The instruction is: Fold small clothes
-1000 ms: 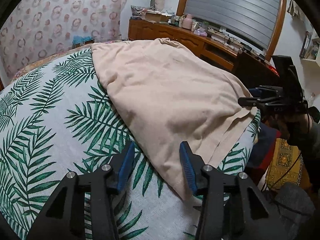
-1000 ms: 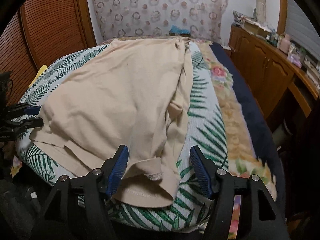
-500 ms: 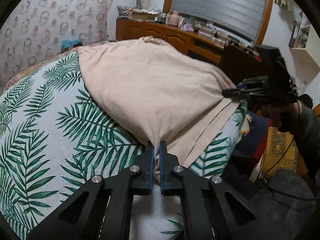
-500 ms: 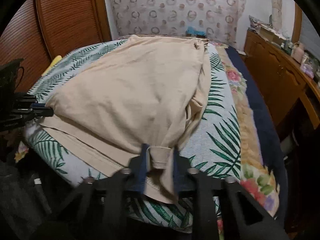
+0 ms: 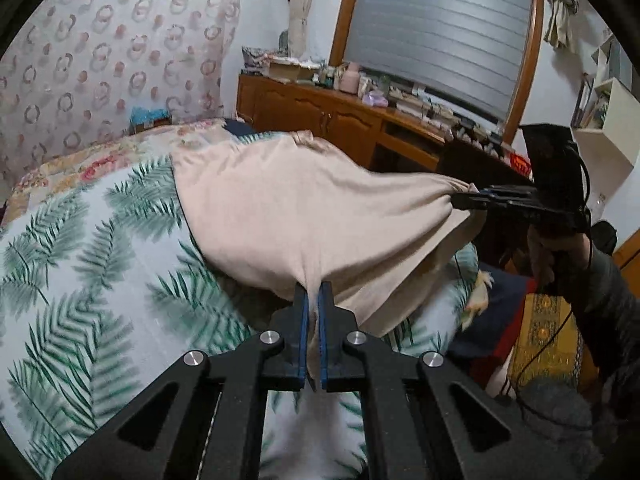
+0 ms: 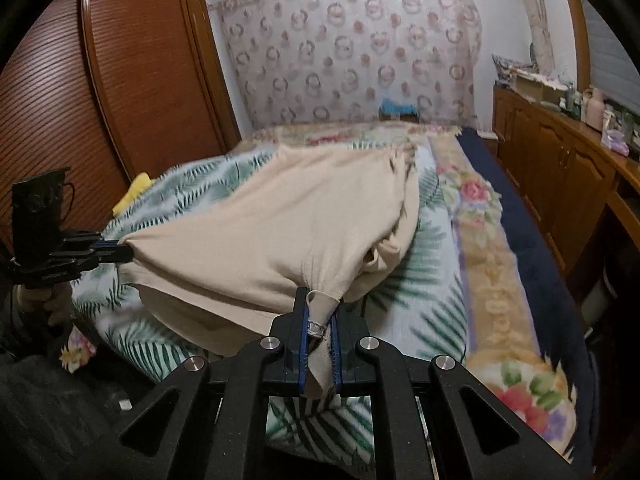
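A beige garment point(image 5: 304, 204) lies on the bed, its near edge lifted off the palm-leaf bedspread point(image 5: 92, 264). My left gripper point(image 5: 313, 298) is shut on the garment's near left corner. My right gripper point(image 6: 319, 306) is shut on the near right corner by a hemmed cuff point(image 6: 320, 308). The garment point(image 6: 280, 232) hangs stretched between the two. The right gripper shows in the left wrist view point(image 5: 468, 200) and the left gripper in the right wrist view point(image 6: 120, 254). The far end of the garment rests on the bed.
A wooden dresser point(image 5: 344, 120) with clutter runs along the bed's right side under a shuttered window. A wooden wardrobe point(image 6: 100, 92) stands on the left. A floral blanket point(image 6: 480, 248) covers the bed's right strip. A yellow item point(image 6: 134, 196) lies at the left edge.
Both grippers went from open to shut on the garment's near corners, then lifted them off the bedspread, so the near edge now hangs taut between them.
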Action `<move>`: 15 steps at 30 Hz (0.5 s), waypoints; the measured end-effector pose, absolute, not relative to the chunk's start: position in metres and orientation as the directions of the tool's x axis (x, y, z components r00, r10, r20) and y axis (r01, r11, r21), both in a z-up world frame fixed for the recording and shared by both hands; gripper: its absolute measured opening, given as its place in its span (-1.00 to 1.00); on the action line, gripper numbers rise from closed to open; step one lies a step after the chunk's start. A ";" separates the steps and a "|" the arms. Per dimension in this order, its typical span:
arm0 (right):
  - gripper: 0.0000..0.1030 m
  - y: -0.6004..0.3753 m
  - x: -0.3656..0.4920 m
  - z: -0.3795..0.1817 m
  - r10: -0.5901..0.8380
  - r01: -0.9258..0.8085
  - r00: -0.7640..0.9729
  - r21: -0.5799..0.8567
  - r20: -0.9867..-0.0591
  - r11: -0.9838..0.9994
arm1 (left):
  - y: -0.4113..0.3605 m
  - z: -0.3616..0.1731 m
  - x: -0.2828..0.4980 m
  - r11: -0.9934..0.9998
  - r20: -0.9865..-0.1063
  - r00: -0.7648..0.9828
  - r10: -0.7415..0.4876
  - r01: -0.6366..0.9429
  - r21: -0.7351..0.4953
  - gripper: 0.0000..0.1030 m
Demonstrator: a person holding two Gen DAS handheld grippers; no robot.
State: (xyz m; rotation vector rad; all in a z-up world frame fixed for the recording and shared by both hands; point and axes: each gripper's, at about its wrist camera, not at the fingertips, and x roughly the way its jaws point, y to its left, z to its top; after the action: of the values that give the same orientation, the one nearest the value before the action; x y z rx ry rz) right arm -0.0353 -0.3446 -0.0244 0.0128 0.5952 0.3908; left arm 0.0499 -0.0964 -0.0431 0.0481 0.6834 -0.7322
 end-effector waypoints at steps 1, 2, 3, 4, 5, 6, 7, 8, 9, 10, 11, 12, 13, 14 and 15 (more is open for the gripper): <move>-0.83 -0.345 -0.033 -0.021 0.364 -0.357 0.765 0.121 -0.531 0.926 | -0.096 -0.039 0.056 0.754 -0.582 0.546 -0.602 0.629 -0.190 -0.91; -0.83 -0.344 -0.029 -0.016 0.366 -0.358 0.775 0.120 -0.516 0.926 | -0.095 -0.034 0.064 0.756 -0.573 0.554 -0.604 0.627 -0.191 -0.91; -0.83 -0.346 -0.024 -0.011 0.370 -0.359 0.785 0.122 -0.496 0.925 | -0.094 -0.030 0.071 0.757 -0.566 0.559 -0.606 0.624 -0.193 -0.91; -0.83 -0.346 -0.019 -0.006 0.372 -0.359 0.795 0.122 -0.479 0.925 | -0.093 -0.025 0.082 0.759 -0.558 0.567 -0.606 0.621 -0.195 -0.91; -0.83 -0.346 -0.014 -0.003 0.370 -0.357 0.804 0.119 -0.466 0.927 | -0.092 -0.020 0.093 0.765 -0.552 0.577 -0.601 0.615 -0.191 -0.91; -0.83 -0.346 -0.007 0.001 0.369 -0.355 0.812 0.117 -0.452 0.927 | -0.090 -0.016 0.103 0.772 -0.551 0.587 -0.593 0.608 -0.184 -0.90; -0.83 -0.345 0.001 0.005 0.370 -0.356 0.818 0.116 -0.442 0.927 | -0.090 -0.012 0.115 0.780 -0.549 0.598 -0.584 0.600 -0.176 -0.90; -0.83 -0.345 0.010 0.008 0.369 -0.356 0.822 0.114 -0.434 0.927 | -0.091 -0.007 0.128 0.787 -0.547 0.609 -0.575 0.594 -0.166 -0.90; -0.83 -0.343 0.020 0.012 0.364 -0.354 0.827 0.106 -0.428 0.929 | -0.091 -0.005 0.135 0.791 -0.546 0.615 -0.569 0.590 -0.161 -0.90; -0.83 -0.341 0.029 0.015 0.358 -0.352 0.831 0.095 -0.425 0.931 | -0.090 -0.002 0.147 0.798 -0.545 0.623 -0.562 0.583 -0.156 -0.91; -0.83 -0.338 0.036 0.016 0.353 -0.351 0.835 0.085 -0.423 0.933 | -0.091 0.000 0.156 0.803 -0.544 0.630 -0.554 0.576 -0.151 -0.91; -0.83 -0.337 0.047 0.018 0.347 -0.348 0.838 0.078 -0.421 0.934 | -0.091 0.002 0.166 0.810 -0.544 0.637 -0.546 0.568 -0.148 -0.90; -0.83 -0.334 0.058 0.018 0.343 -0.345 0.839 0.075 -0.422 0.936 | -0.092 0.003 0.178 0.816 -0.546 0.642 -0.538 0.559 -0.148 -0.90; -0.83 -0.331 0.069 0.018 0.338 -0.342 0.839 0.071 -0.425 0.937 | -0.092 0.003 0.189 0.821 -0.549 0.644 -0.532 0.551 -0.148 -0.90; -0.83 -0.326 0.082 0.017 0.334 -0.339 0.840 0.066 -0.428 0.938 | -0.092 0.003 0.200 0.826 -0.552 0.648 -0.525 0.544 -0.147 -0.90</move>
State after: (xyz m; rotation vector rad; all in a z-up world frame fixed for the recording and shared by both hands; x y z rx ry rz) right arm 0.0819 -0.3259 0.0171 -0.0121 0.4501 0.3559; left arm 0.1997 -0.0920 0.0027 0.0334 0.6174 -0.6077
